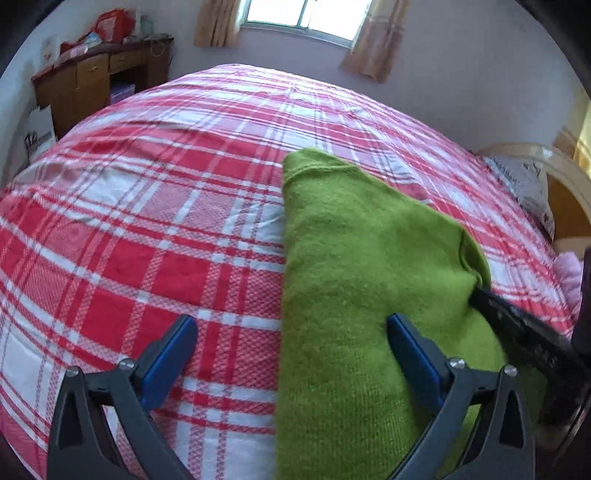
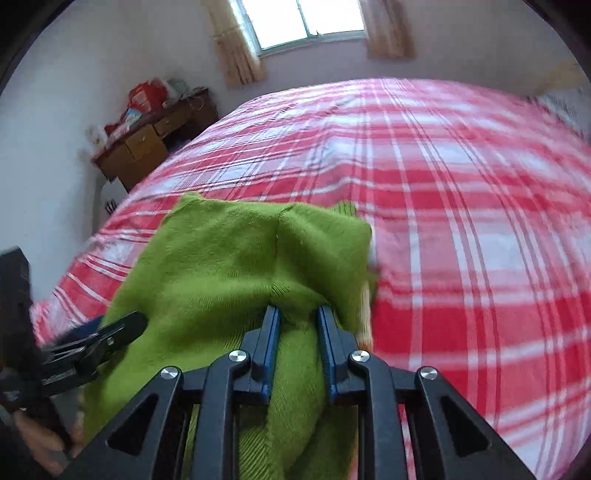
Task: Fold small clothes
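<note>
right gripper [image 2: 297,314]: tilted downward, pinching a bunched ridge of green sweater [image 2: 229,266] at lower centre | left gripper [image 1: 291,328]: tilted downward, spread wide, nothing between pads | sweater: folded on plaid bedspread [image 1: 147,221], right of centre

The garment [image 1: 354,258] lies on the bed [image 1: 147,221], toward its near edge. The right gripper [image 2: 297,317] sits at the garment's near right part, with a bunched fold between its fingers. The left gripper [image 1: 291,332] straddles the garment's left edge, one finger over the bed, one over the garment. Behind the bed stands a wall with a window [image 1: 306,14]. A desk [image 1: 92,77] stands left of the bed's far corner.
</note>
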`<state>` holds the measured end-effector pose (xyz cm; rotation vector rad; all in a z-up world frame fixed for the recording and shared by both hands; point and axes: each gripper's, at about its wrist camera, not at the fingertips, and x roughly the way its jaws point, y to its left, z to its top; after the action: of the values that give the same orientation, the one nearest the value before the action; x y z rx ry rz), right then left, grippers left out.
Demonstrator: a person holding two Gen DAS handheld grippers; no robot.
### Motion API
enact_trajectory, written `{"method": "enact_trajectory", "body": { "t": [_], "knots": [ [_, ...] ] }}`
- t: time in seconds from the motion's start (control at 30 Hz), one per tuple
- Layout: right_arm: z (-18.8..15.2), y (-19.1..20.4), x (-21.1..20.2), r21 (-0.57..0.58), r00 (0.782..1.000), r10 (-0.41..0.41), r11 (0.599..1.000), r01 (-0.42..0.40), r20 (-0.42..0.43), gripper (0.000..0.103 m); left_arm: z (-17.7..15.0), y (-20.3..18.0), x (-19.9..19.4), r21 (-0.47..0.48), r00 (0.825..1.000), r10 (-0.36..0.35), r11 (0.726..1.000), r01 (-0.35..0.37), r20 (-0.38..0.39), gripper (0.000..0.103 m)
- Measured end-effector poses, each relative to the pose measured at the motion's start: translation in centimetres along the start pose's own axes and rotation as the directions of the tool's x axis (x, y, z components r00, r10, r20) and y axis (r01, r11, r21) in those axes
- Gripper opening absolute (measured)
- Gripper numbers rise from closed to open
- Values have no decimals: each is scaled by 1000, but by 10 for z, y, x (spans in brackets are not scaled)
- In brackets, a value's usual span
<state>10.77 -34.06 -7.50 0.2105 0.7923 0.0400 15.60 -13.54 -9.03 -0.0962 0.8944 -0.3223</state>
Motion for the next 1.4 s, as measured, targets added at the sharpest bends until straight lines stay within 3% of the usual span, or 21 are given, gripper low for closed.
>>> {"method": "enact_trajectory", "body": {
  "t": [0.17, 0.23, 0.33, 0.47, 0.53, 0.6, 0.63, 0.7, 0.8, 0.9, 1.1, 1.2, 1.23, 1.27, 1.33, 1.4],
  "knots": [
    [-1, -8, -5, 20, 999, 26, 999, -26, 25, 20, 0, 1, -2, 40, 1000, -27, 999, 27, 0, 103],
    [-9, -8, -26, 49, 999, 33, 998, -34, 22, 21, 0, 8, -3, 42, 998, -66, 997, 66, -17, 103],
    [-27, -1, -74, 50, 995, 4, 999, -9, 97, 22, -1, 15, -14, 32, 996, -85, 996, 86, -30, 103],
    [-54, 20, -115, 2, 989, 36, 999, -36, 144, 23, -12, 5, -43, 83, 999, -40, 996, 39, 10, 103],
    [-68, 32, -115, -34, 992, 52, 998, -48, 114, 23, -23, -3, -55, 126, 999, -19, 992, 15, 35, 103],
    [-87, 37, -99, -34, 999, 2, 999, -1, 32, 23, -34, -9, -60, 163, 998, 14, 986, -23, 58, 103],
    [-99, 33, -87, 1, 1000, -20, 1000, 20, -19, 26, -39, -11, -60, 178, 998, 28, 983, -39, 62, 103],
    [-113, 20, -94, 109, 998, 23, 994, -29, 52, 27, -42, -9, -60, 170, 998, 31, 985, -41, 61, 103],
    [-129, 2, -106, 234, 993, 81, 967, -100, 88, 27, -39, -6, -60, 156, 999, 29, 987, -34, 34, 103],
    [-141, -3, -115, 291, 988, 105, 947, -134, 115, 27, -36, -7, -60, 173, 999, 35, 984, -38, 20, 103],
    [-154, 21, -136, 239, 998, 41, 970, -52, 51, 27, -49, -6, -73, 209, 998, 62, 976, -62, 8, 103],
    [-165, 35, -157, 227, 995, -3, 974, -20, 98, 28, -54, -5, -81, 225, 997, 78, 971, -80, 18, 103],
    [-166, 40, -167, 220, 991, -39, 976, 10, 130, 35, -54, -5, -83, 226, 996, 86, 970, -88, 21, 103],
    [-166, 43, -174, 219, 985, -70, 975, 35, 155, 52, -55, -5, -86, 228, 995, 99, 968, -103, 27, 103],
    [-165, 46, -191, 252, 965, -128, 965, 68, 231, 71, -55, -4, -90, 238, 992, 117, 964, -123, 36, 103],
    [-161, 43, -200, 288, 948, -138, 956, 53, 287, 72, -55, -5, -95, 257, 990, 130, 956, -138, 49, 103]
  ]
}}
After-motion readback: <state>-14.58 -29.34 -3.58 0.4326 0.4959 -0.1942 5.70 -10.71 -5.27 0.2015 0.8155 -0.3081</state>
